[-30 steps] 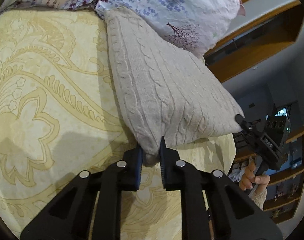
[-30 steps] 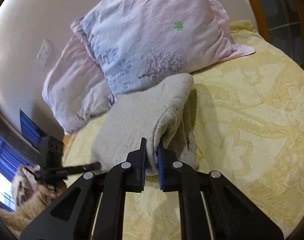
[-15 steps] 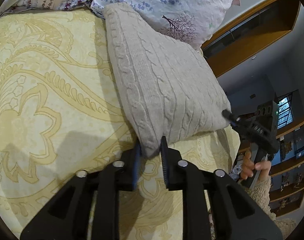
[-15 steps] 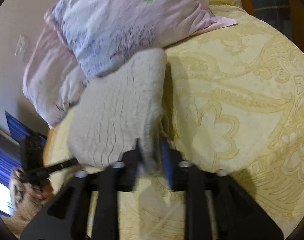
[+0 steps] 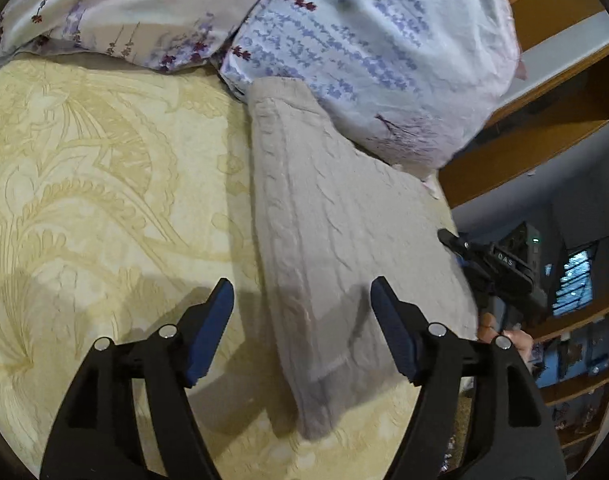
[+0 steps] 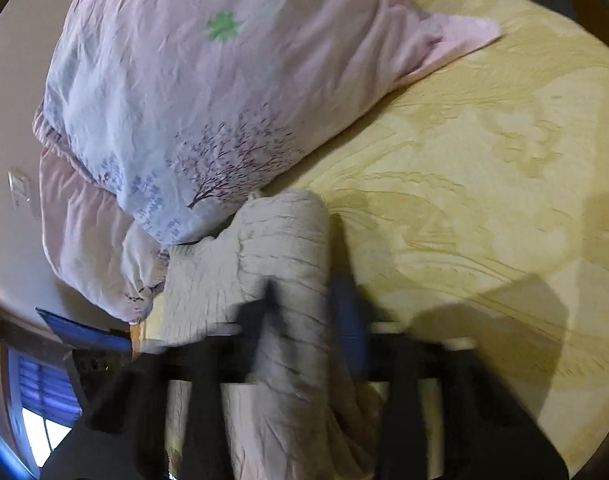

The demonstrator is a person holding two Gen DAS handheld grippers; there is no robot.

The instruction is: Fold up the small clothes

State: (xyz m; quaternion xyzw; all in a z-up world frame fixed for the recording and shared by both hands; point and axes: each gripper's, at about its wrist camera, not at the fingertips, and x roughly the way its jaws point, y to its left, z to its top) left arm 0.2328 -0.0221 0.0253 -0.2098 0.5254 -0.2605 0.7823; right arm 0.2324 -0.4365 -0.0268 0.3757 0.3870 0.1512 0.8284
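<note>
bedspread (image 5: pixel 104 200): my flat folding surface | pillows (image 5: pixel 384 40): sweater's far end butts them | knit sweater (image 5: pixel 344 248): folded, lying flat | left gripper (image 5: pixel 300 304): jaws just spread, letting go | right gripper (image 6: pixel 304 308): blurred, closing on sweater's fold to shift it, I judge

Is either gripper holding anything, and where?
Left gripper, jaws just opened, holds nothing. Right gripper, jaws just closing, seems to pinch the knit sweater at its near folded edge; blurred.
</note>
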